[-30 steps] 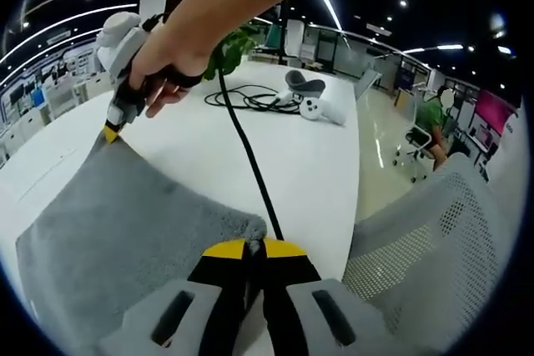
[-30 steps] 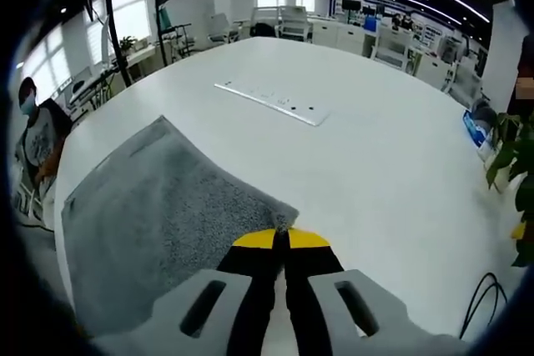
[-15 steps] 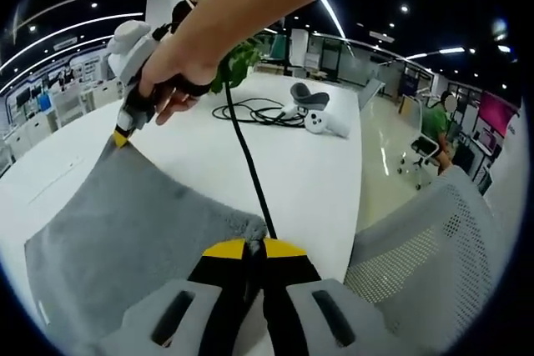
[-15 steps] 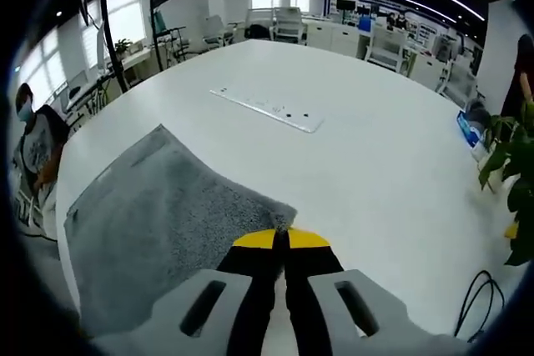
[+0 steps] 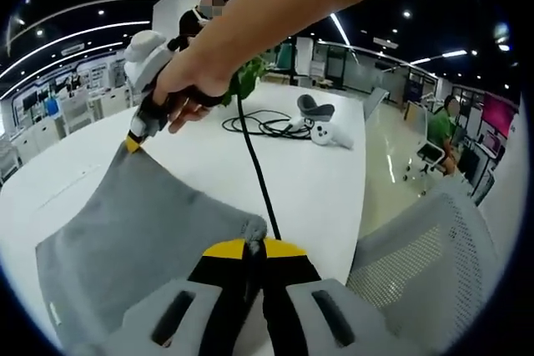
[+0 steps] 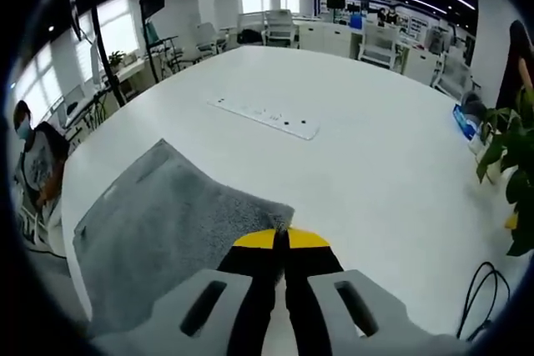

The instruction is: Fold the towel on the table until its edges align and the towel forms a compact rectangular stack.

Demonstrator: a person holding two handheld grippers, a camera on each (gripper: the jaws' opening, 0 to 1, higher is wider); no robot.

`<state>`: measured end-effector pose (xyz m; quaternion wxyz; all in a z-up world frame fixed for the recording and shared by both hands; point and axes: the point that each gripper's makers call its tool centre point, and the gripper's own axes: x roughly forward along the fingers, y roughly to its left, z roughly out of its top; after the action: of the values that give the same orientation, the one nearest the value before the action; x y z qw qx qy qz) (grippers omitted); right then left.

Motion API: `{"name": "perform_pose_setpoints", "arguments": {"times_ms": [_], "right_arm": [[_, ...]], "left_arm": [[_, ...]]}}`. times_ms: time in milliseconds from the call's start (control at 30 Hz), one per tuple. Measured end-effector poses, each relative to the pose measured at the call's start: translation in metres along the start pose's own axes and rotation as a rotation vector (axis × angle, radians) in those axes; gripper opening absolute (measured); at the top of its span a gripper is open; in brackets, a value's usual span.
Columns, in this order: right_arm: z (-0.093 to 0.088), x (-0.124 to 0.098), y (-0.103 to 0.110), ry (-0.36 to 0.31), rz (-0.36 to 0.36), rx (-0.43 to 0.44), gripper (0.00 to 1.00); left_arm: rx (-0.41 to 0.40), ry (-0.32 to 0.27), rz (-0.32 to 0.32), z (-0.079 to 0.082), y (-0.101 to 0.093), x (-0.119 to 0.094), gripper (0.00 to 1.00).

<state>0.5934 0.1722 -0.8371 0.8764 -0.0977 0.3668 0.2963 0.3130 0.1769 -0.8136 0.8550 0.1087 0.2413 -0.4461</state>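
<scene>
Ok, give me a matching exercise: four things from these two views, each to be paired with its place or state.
Things:
1. towel
2. black cable
3. white power strip
4. mesh chair

Places or states:
A. flat on the table, beyond the towel
B. beside the table edge
C. a corner clamped in each gripper
D. running across the table to a coil

Pairs: 1-C, 2-D, 3-A, 4-B

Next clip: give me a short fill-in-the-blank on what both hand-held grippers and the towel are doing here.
1. Both hand-held grippers are shut on corners of the ____ towel.
2. The left hand-held gripper and the right hand-held gripper have jaw tips coloured ____.
3. The towel lies on a ____ table.
4. Near the black cable sits a white game ____.

Missing words: grey; yellow; white; controller
</scene>
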Motion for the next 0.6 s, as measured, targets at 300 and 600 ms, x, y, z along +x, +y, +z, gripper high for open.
{"name": "perform_pose_setpoints", "arguments": {"times_ms": [300,600], "right_arm": [[0.012,-0.003,0.005,-0.010,-0.004,0.015,0.00],[0.023,-0.003,0.013,-0.017,-0.007,0.006,0.00]], "left_arm": [[-0.002,-0.025,0.021,0.003,0.008,-0.014,0.05],[-0.018,-0.060,0.049,0.008,0.021,-0.029,0.05]]}}
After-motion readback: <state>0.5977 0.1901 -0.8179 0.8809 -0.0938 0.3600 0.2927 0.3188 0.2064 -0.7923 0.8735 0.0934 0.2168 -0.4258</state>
